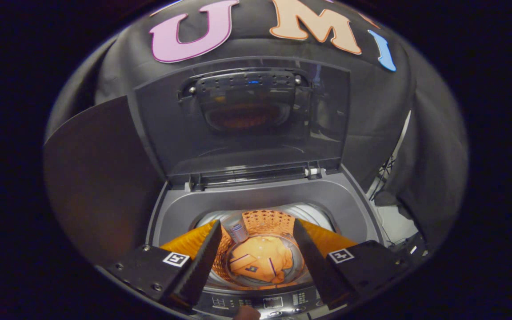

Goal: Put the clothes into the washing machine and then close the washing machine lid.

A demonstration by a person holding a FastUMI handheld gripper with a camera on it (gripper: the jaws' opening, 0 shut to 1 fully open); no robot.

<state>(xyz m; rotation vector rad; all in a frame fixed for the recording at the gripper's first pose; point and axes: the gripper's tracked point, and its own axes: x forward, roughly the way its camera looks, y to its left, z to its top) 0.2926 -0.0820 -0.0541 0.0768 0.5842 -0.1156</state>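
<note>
A top-loading washing machine (265,200) stands right below me with its lid (242,120) raised upright behind the tub. An orange garment (260,262) with dark stripes lies at the bottom of the drum, seen between my fingers. My gripper (256,231) hovers above the tub opening, open, with nothing between its fingers. The drum wall reflects orange around the garment. A small grey ribbed cylinder (238,232) sits on the drum's inner wall just above the garment.
The machine's control panel (274,303) runs along its front edge below the fingers, and a fingertip of a person's hand (246,314) touches it. A dark board (100,178) stands to the left of the machine. Black cloth hangs behind and to the right.
</note>
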